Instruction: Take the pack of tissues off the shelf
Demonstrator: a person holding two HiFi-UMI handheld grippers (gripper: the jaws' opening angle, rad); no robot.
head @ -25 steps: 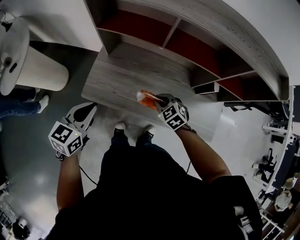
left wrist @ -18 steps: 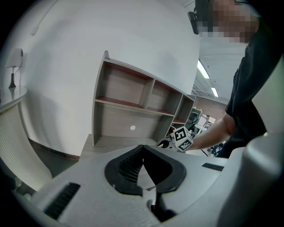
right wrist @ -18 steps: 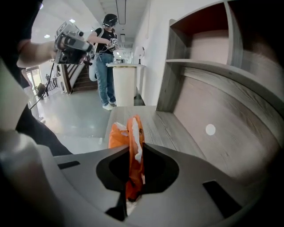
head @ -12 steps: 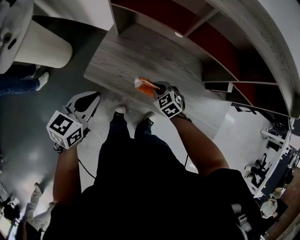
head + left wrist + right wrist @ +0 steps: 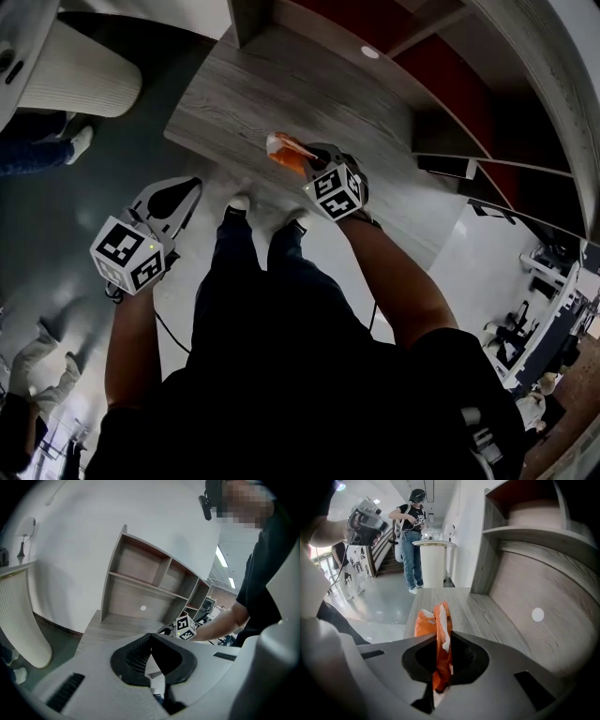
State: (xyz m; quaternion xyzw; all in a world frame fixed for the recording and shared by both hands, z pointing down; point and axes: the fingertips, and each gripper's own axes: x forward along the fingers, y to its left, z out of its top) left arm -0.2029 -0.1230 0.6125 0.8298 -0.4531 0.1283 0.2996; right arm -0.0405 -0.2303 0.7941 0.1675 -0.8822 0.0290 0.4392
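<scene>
Shelf unit point(image 5: 525, 84): grey wood grain, red-brown back panels, open compartments. It fills the top right of my head view, and I see it again behind the jaws in the left gripper view point(image 5: 140, 569).

Below the compartments a broad base board point(image 5: 281, 103) of the same wood juts out over the glossy grey floor point(image 5: 56, 244).

Ribbed white stand point(image 5: 70, 80) at upper left, apart from the shelf. In the right gripper view a bystander point(image 5: 412, 536) in jeans stands beside it.

My operator's torso and arms take up the lower half of the head view, with both feet at the board's near edge.

Left gripper point(image 5: 187, 187): held out over the floor, left of the board, well apart from the shelf. In its own view point(image 5: 150, 637) I read the fingertips as meeting, with nothing between them.

Right gripper point(image 5: 305, 164): its marker cube point(image 5: 333, 192) faces up, and the jaws point towards the board. Its own view point(image 5: 440, 637) shows the pads pinched tight on the pack of tissues point(image 5: 440, 625).

Pack of tissues point(image 5: 286, 152): orange wrapper, crumpled. It sticks out ahead of the right jaws above the base board's near edge, outside every compartment. I cannot tell whether it touches the wood.

Small white disc point(image 5: 369, 52) on the back panel above the board.
</scene>
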